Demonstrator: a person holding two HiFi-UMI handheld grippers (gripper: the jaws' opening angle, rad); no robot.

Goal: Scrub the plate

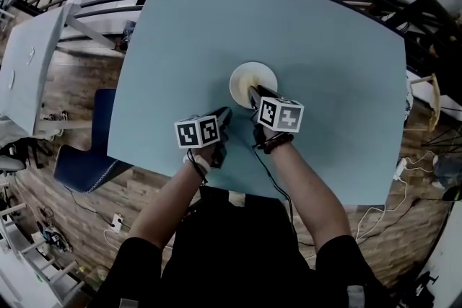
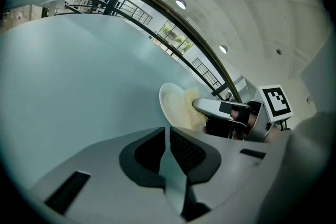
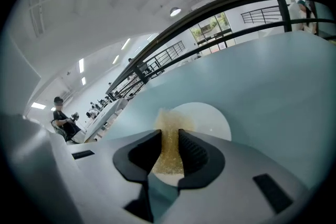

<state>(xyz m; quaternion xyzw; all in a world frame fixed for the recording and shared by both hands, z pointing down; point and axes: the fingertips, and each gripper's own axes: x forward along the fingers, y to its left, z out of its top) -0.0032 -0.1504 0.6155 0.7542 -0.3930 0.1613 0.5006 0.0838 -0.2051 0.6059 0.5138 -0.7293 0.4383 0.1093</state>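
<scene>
Both forearms (image 1: 303,184) angle inward over the pale blue worktop (image 1: 325,47), holding the 2 claws side by side. The right claw (image 1: 254,91) points down at the near edge of the round, smooth, cream plate (image 1: 249,77), which lies flat near the worktop's middle. Its own view shows it clenched on a coarse, fibrous yellow scrub pad (image 3: 169,136) pressed to the plate; the head view hides the pad. The left claw (image 2: 168,136) is closed to a slit with nothing in it, just short of the plate.
</scene>
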